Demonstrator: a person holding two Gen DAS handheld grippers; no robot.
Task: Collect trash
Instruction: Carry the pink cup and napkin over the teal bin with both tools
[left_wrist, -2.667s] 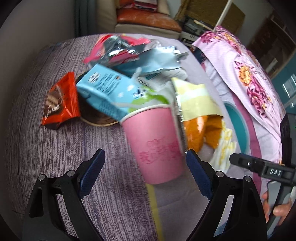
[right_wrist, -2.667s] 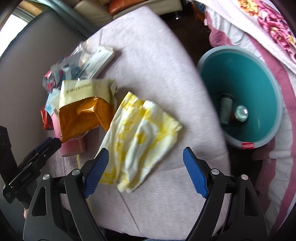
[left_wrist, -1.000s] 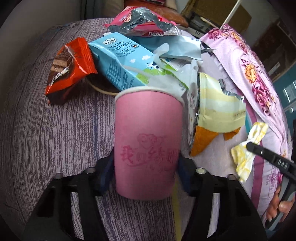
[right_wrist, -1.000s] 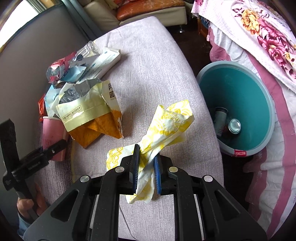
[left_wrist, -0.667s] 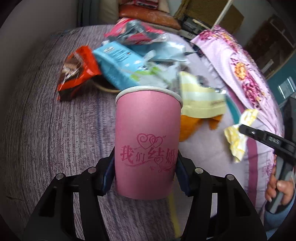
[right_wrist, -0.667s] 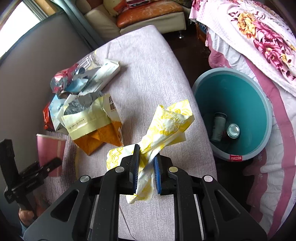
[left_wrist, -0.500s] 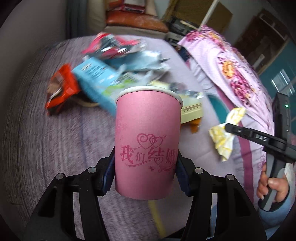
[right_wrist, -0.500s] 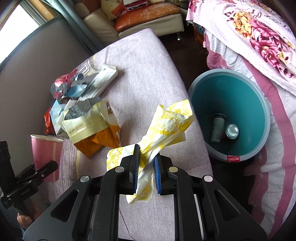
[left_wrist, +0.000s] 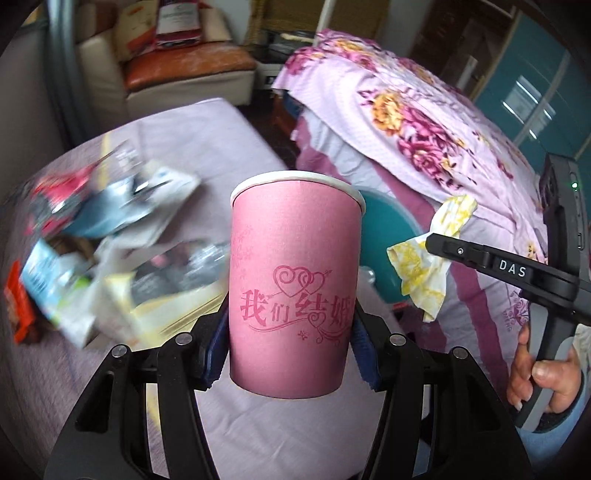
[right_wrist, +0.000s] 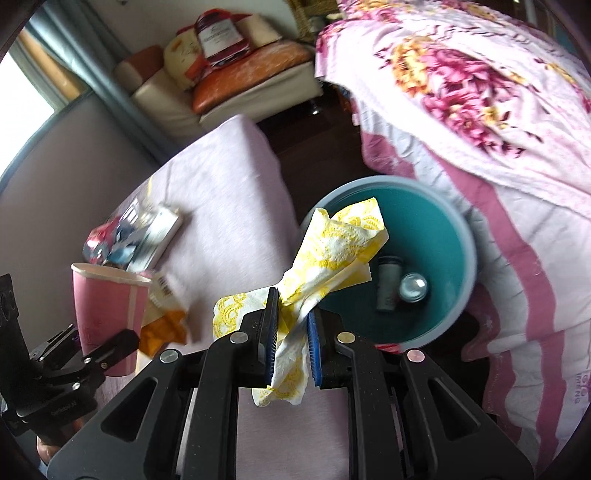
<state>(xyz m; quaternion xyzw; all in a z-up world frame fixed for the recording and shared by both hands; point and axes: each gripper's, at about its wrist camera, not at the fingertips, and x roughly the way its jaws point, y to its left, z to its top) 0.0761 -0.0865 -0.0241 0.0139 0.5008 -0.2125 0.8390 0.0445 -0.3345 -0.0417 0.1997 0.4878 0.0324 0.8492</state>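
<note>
Down beside the table (right_wrist: 229, 177), the teal bin (right_wrist: 436, 229) holds two cans (right_wrist: 413, 287). Both grippers are clamped: the left gripper (left_wrist: 291, 332) pinches an upright pink paper cup (left_wrist: 293, 288) (printed with hearts and Chinese writing), lifted above the table; the right gripper (right_wrist: 291, 325), marked "DAS", squeezes a crumpled yellow-patterned napkin (right_wrist: 332, 251) near the bin.

A home: sofa (right_wrist: 236, 85), floral bedspread (right_wrist: 461, 85).
</note>
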